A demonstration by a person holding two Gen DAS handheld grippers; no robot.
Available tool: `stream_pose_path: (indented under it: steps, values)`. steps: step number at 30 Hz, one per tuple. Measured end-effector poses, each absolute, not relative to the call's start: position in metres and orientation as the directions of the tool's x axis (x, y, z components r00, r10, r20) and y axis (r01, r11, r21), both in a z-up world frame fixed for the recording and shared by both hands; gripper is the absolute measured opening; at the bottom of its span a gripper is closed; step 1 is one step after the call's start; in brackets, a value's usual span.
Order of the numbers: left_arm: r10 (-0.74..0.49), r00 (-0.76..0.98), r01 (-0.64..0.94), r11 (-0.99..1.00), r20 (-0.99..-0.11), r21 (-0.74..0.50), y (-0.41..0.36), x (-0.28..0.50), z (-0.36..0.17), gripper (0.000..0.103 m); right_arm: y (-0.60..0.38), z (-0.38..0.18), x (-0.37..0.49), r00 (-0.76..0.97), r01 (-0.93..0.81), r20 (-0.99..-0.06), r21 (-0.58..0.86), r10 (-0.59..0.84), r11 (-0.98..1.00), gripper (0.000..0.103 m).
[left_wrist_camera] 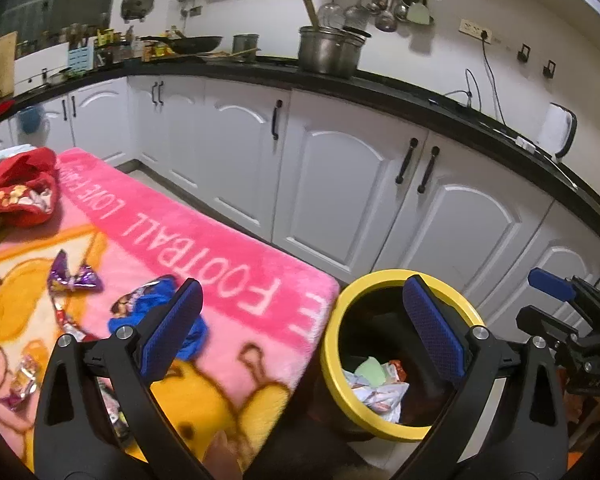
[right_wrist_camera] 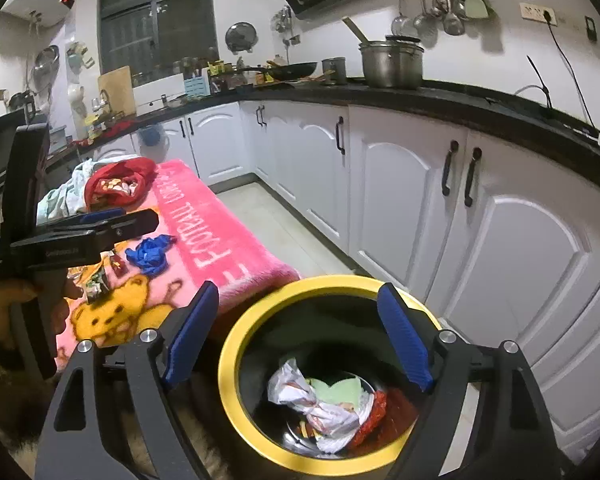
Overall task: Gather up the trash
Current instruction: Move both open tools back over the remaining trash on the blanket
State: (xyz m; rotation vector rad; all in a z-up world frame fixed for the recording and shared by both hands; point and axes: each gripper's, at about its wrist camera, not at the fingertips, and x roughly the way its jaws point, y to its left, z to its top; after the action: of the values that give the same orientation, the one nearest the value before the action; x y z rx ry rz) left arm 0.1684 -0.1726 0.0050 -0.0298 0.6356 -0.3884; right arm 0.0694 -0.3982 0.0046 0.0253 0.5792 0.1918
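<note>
Two grippers in view, both over the near end of a pink blanket [left_wrist_camera: 204, 240] and a yellow-rimmed bin [right_wrist_camera: 236, 400].

Far left on the blanket: red bag [left_wrist_camera: 20, 196], mouth gaping, printed wrappers inside. Right of it, a purple twisted wrapper [left_wrist_camera: 74, 278] lies alone on the cream part of the print. More small wrappers [left_wrist_camera: 22, 380] sit scattered toward the near left edge. Blue crumpled piece [left_wrist_camera: 156, 312] lies mid-blanket, partly hidden behind a blue pad in the left wrist view.

Left gripper [left_wrist_camera: 304, 332]: jaws wide apart, nothing between the pads. One finger stands over the blanket, the other over the bin's mouth. In the right wrist view a hand [right_wrist_camera: 24, 312] grips its handle at the left edge.

Bin stands on the floor just beside the blanket's near right corner, touching or nearly so; cannot tell which. Inside: crumpled white wrapper [right_wrist_camera: 320, 404], pale green scrap [right_wrist_camera: 336, 392], something red [right_wrist_camera: 376, 412] against the right wall.

Right gripper [right_wrist_camera: 300, 340]: jaws apart, empty, the bin's opening directly below and between the fingers.

Behind, left to right: white cabinets [right_wrist_camera: 380, 184] with black handles under a dark worktop [right_wrist_camera: 460, 100], which carries a wok [right_wrist_camera: 292, 69] and a steel pot [right_wrist_camera: 392, 64]. Ladles [right_wrist_camera: 440, 8] hang on the wall above.
</note>
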Motion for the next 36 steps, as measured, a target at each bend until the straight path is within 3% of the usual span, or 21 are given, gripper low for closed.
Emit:
stream_pose_path:
  steps: [36]
  values:
    - [-0.183,0.840,0.137,0.982,-0.510,-0.127,-0.059,0.146,0.013,0.092,-0.287,0.028,0.112,0.797,-0.356,-0.513,0.029,0.319,0.934,0.082]
